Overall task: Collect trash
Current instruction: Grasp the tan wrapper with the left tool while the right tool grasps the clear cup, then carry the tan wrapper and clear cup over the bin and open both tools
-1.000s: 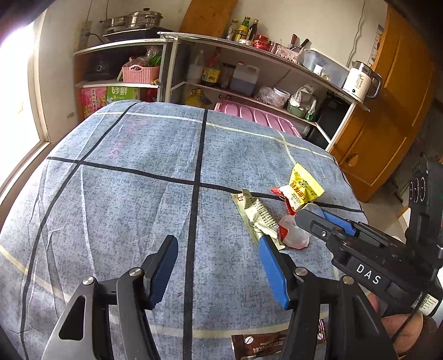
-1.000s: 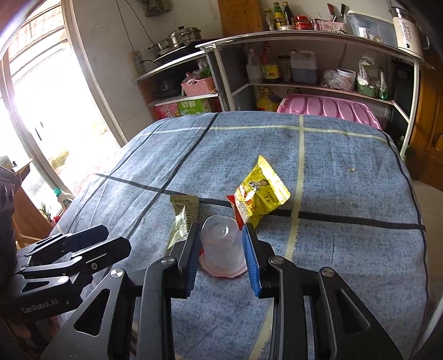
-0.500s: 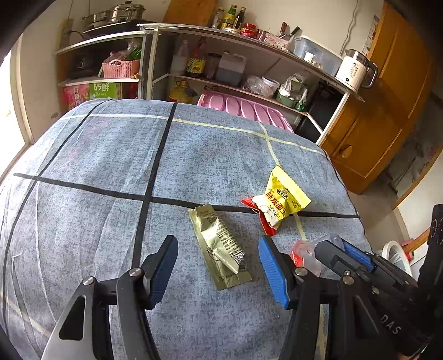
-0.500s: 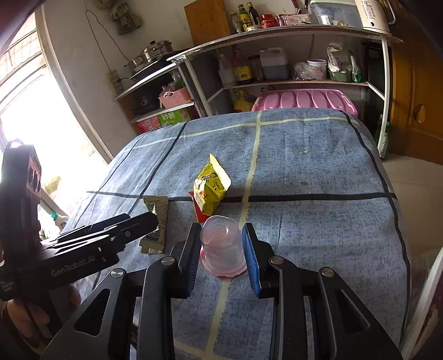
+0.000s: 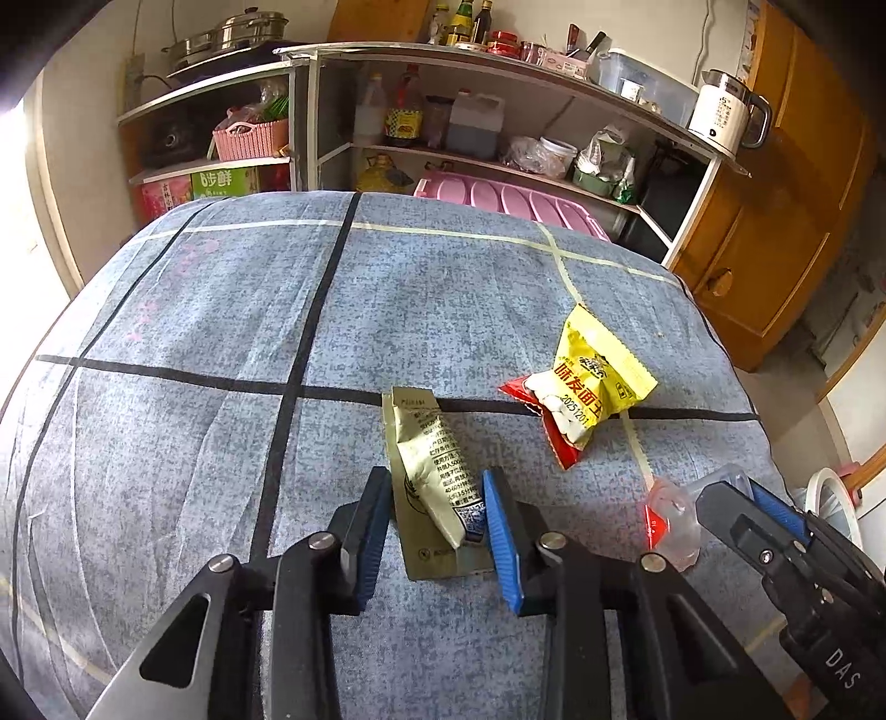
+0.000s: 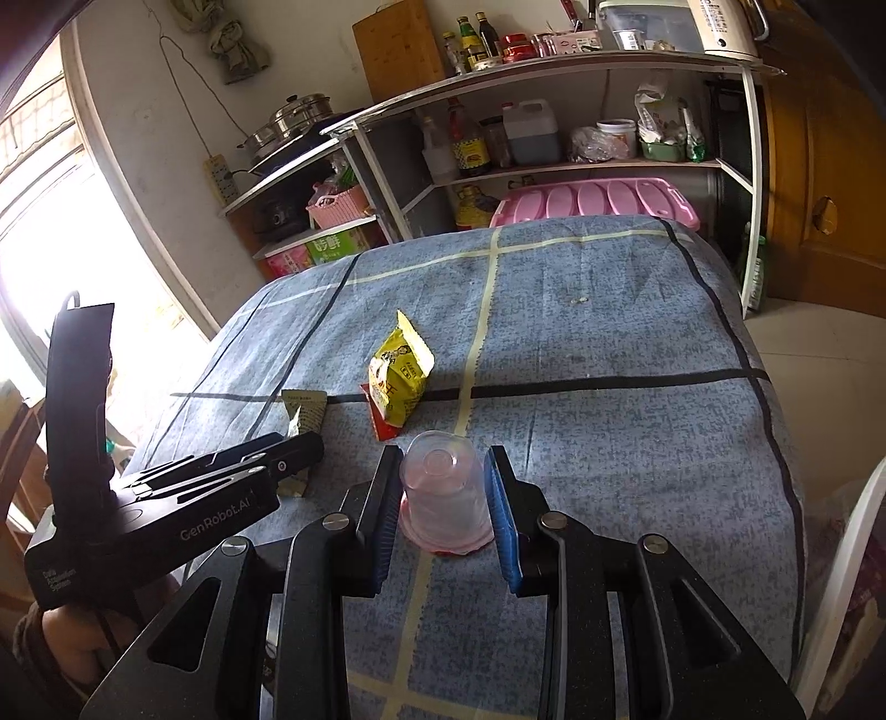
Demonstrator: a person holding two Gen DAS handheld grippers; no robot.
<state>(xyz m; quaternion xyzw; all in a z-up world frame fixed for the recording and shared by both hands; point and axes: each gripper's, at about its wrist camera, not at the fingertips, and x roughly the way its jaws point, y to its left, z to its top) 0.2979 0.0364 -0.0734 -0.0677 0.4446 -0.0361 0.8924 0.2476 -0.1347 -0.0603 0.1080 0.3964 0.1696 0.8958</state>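
Since the earlier frame the left gripper (image 5: 437, 515) has swung right across the table until the olive-green wrapper (image 5: 429, 459) lies between its fingers, and its jaws have just been closing on it; the blue pads now sit against both sides of the wrapper, which still rests flat on the cloth. Meanwhile the right gripper (image 6: 443, 498) holds an upturned clear plastic cup (image 6: 443, 484) by its sides, jaws partly open around it, the cup low over the near part of the table. Nothing looks binned yet: the yellow snack packet (image 5: 595, 382) lies untouched further right with a red wrapper (image 5: 554, 437) under it, so most of the collecting seems left. A blue-grey tablecloth (image 5: 194, 332) with dark and pale stripes covers the table. Beyond stand metal shelves (image 6: 554, 160) of bottles, a pink basket (image 5: 252, 138), a steamer pot (image 5: 232, 39) and a white kettle (image 5: 725, 111), with a wooden cabinet (image 5: 775, 232) at far right
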